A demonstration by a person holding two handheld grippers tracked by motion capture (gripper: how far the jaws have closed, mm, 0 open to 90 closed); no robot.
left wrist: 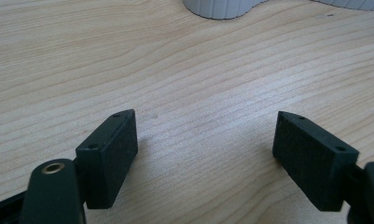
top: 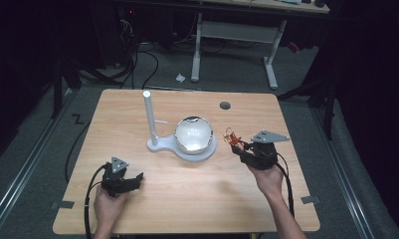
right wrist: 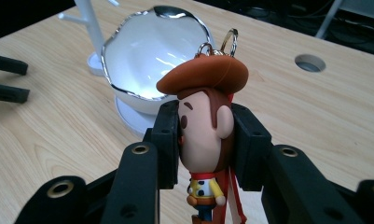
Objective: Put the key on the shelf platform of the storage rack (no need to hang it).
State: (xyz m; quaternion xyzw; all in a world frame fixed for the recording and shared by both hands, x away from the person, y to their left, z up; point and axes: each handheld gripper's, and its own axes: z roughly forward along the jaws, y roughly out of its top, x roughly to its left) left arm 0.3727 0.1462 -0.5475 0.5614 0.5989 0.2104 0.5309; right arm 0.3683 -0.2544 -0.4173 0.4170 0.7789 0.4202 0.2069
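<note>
- while the left hand-held gripper (top: 136, 178) rests low on the counter (top: 197, 199) near its front-left part, its 2 black jaws stand wide apart with bare wood between them, gripping nothing.
- the right hand-held gripper (right wrist: 205, 135) is clenched on a cowboy figure keychain (right wrist: 204, 126), the pads pressing both sides of its head.
- that figure has a brown hat, a yellow shirt and a red neckerchief; a metal ring (right wrist: 227, 39) sticks up above the hat, and a red strap hangs down beside the body.
- from the high view, the keychain (top: 232, 137) is held off the counter on the right side, just to the right of the white bowl (top: 193, 133).
- the bowl, with its shiny silver rim, sits on a white stand base (top: 159, 146), and a white post (top: 150, 117) with a short side peg rises from the base's left end.
- a round hole (top: 225, 105) lies in the counter behind the bowl.
- the 2 hand-held grippers are well apart.
</note>
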